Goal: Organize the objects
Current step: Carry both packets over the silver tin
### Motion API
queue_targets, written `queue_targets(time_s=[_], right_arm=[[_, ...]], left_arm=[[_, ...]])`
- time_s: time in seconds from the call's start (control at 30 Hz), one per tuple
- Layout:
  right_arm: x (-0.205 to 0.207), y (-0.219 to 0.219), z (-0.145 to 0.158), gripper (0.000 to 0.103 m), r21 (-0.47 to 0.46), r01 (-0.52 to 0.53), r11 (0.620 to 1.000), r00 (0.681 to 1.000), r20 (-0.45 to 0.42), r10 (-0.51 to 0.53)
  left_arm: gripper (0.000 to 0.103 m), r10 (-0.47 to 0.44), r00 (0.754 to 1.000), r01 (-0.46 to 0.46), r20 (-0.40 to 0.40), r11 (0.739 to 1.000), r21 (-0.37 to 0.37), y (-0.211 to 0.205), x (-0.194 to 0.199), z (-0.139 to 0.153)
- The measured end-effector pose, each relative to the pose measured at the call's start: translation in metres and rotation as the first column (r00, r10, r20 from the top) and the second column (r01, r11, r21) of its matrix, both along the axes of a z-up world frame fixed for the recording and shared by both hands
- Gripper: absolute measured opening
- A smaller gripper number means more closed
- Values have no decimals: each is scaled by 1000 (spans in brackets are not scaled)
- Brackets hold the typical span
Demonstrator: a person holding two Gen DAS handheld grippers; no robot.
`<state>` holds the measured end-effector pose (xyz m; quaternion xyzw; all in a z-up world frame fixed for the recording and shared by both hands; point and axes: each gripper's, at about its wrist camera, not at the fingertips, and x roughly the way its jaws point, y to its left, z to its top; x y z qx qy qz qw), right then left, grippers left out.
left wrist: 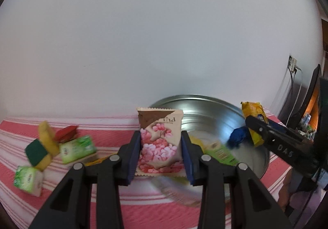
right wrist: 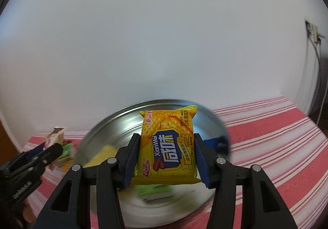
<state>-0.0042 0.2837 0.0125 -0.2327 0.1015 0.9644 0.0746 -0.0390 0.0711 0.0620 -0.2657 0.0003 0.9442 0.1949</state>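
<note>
My left gripper (left wrist: 161,153) is shut on a beige snack packet (left wrist: 160,136) printed with pink hearts, held upright above the near rim of a round metal basin (left wrist: 205,110). In the left wrist view my right gripper (left wrist: 253,124) comes in from the right over the basin. My right gripper (right wrist: 167,157) is shut on a yellow cracker packet (right wrist: 167,145), held over the metal basin (right wrist: 114,122). My left gripper (right wrist: 54,148) shows at the left edge with the beige packet (right wrist: 55,134). Inside the basin lie a blue wrapper (left wrist: 237,136), a green packet (left wrist: 219,152) and something yellow (right wrist: 104,153).
On the red-and-white striped cloth (left wrist: 114,128) left of the basin lie two green-and-white boxes (left wrist: 78,148) (left wrist: 27,179), a yellow-and-green sponge (left wrist: 40,153), a yellow piece (left wrist: 46,132) and a red wrapper (left wrist: 65,132). A white wall stands behind. A socket with cables (right wrist: 313,34) is at the right.
</note>
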Motion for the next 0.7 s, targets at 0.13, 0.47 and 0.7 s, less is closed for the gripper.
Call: queue_targets(time_s=[0.13,0.47,0.7], right_arm=[[-5,13,-4,54,48,43,998,999,8,-43],[-25,25,-15,54,89,68,994,997,31,-71],[-28,29,-16,54,107,60,992,997,35,-64]], left_arm=[[37,-21,1000,21,21,1000,-1,31,-10,-1],[37,-48,997,51,59,998,-47,71,-19,-14],[37,-29,995,36,99,996,-76,88,-27,-19]])
